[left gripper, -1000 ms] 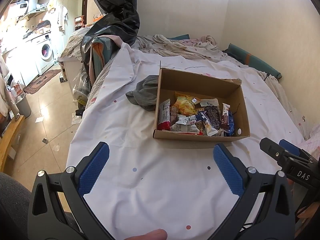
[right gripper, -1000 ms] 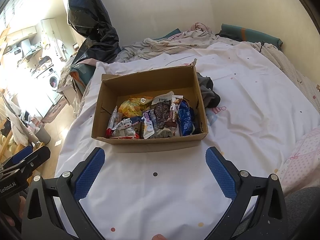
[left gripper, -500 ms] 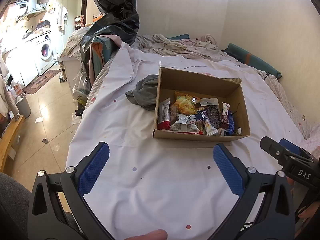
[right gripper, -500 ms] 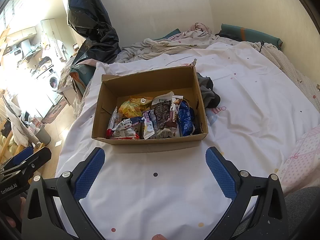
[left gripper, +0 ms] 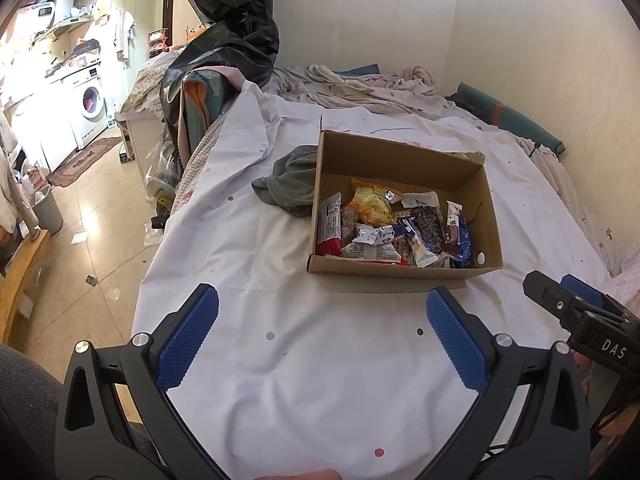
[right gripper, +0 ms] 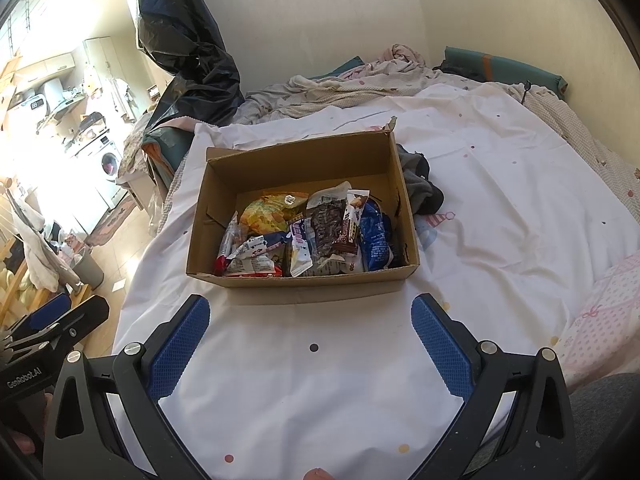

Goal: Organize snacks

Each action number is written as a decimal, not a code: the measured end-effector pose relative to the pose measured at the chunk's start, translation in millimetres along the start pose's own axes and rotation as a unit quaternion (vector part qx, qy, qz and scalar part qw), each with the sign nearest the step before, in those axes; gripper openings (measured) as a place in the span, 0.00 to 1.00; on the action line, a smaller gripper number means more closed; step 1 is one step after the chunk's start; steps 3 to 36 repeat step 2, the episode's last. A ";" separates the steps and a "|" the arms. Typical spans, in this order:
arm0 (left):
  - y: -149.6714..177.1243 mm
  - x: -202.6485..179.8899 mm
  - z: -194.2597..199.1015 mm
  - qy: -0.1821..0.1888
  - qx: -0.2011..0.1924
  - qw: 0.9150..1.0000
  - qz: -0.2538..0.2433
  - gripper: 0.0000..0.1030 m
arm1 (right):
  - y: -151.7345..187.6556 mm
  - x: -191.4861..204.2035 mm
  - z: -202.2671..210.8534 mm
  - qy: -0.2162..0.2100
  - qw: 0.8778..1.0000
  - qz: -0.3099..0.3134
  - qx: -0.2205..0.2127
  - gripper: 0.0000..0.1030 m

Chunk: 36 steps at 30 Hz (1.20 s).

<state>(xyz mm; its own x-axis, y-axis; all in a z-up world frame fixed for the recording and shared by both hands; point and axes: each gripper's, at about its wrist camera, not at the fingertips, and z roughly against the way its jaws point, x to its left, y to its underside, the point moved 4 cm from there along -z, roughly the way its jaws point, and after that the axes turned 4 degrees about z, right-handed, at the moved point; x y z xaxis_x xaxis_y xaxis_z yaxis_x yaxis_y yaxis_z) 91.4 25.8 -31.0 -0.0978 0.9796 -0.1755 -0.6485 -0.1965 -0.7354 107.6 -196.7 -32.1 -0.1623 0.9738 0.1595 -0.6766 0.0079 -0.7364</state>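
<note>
An open cardboard box (left gripper: 400,156) (right gripper: 296,160) sits on the white dotted bedsheet (left gripper: 320,360) (right gripper: 320,360). Several snack packets lie piled in its near half, among them a yellow bag (left gripper: 370,206) (right gripper: 268,212), a dark chocolate pack (left gripper: 430,228) (right gripper: 326,228) and a blue pack (right gripper: 374,236). My left gripper (left gripper: 322,316) hovers open in front of the box, nothing between its blue pads. My right gripper (right gripper: 310,320) is likewise open and holds nothing, just short of the box's near wall. Each gripper shows at the edge of the other's view.
A grey crumpled cloth (left gripper: 292,180) (right gripper: 420,184) lies against the box's side. Rumpled bedding (left gripper: 360,84) and a teal pillow (left gripper: 508,116) lie by the far wall. A black plastic bag (left gripper: 232,20) hangs at the bed's left edge; beyond it the floor drops away.
</note>
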 end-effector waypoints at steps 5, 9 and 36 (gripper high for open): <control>0.1 0.4 -0.1 -0.001 0.001 1.000 -0.001 1.00 | 0.2 0.8 0.1 -0.001 1.000 -0.001 0.000 1.00; 0.1 0.4 -0.1 -0.001 0.001 1.000 -0.001 1.00 | 0.2 0.8 0.1 -0.001 1.000 -0.001 0.000 1.00; 0.1 0.4 -0.1 -0.001 0.001 1.000 -0.001 1.00 | 0.2 0.8 0.1 -0.001 1.000 -0.001 0.000 1.00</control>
